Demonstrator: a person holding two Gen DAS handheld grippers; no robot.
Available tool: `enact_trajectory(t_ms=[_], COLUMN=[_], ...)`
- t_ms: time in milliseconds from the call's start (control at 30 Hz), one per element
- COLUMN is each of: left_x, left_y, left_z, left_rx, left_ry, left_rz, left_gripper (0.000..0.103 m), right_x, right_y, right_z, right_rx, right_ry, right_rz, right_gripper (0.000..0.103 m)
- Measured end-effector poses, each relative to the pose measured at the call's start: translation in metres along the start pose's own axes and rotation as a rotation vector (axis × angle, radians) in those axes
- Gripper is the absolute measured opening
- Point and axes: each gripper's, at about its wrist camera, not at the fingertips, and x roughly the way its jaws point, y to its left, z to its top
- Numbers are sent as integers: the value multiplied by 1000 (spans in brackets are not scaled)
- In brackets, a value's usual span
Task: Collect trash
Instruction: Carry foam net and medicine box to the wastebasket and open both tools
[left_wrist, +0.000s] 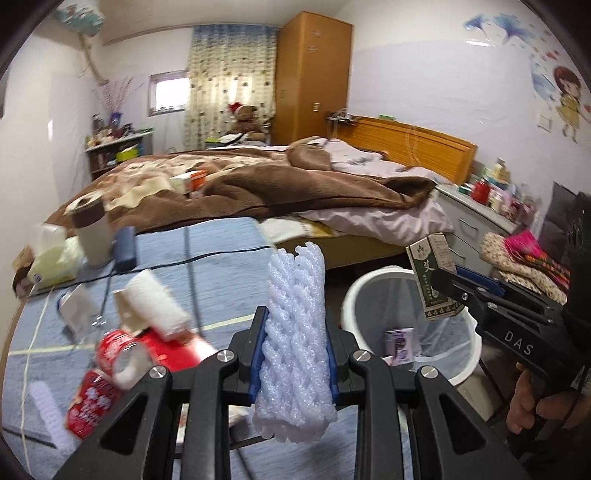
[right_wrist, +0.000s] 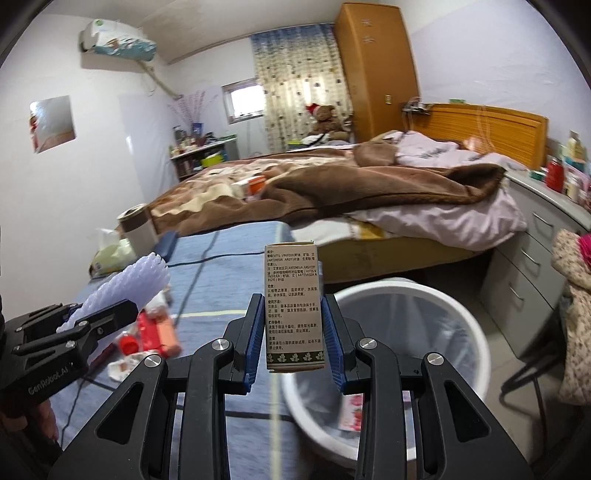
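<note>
White foam netting sleeve (left_wrist: 295, 339) clamped in our left gripper (left_wrist: 295, 363); we are carrying the green-printed carton (right_wrist: 294, 306), clamped in our right gripper (right_wrist: 294, 332), toward the white lined bin (right_wrist: 476, 332). Red wrappers (left_wrist: 92, 398) on the bench (left_wrist: 221, 251) remaining.

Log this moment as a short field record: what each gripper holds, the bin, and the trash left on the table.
left gripper: shut on white foam net sleeve
right gripper: shut on small green-and-cream box, held upright
trash bin: white, clear liner, on floor beside the blue table
in bin: small purple printed packet
left on table: red wrappers, tissue pack, white cup
</note>
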Motion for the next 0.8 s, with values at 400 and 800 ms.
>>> enact_trajectory(t_ms=[400, 800], left_x=[40, 75], left_y=[-64, -99], left_z=[6, -2], left_rx=[69, 93], left_ry=[47, 120], left_rz=[-116, -173], left_gripper=[28, 28], right_x=[2, 19], right_y=[-42, -70], right_z=[-11, -28], right_rx=[44, 79], right_ry=[53, 146], right_rz=[-106, -162], right_gripper=[32, 32])
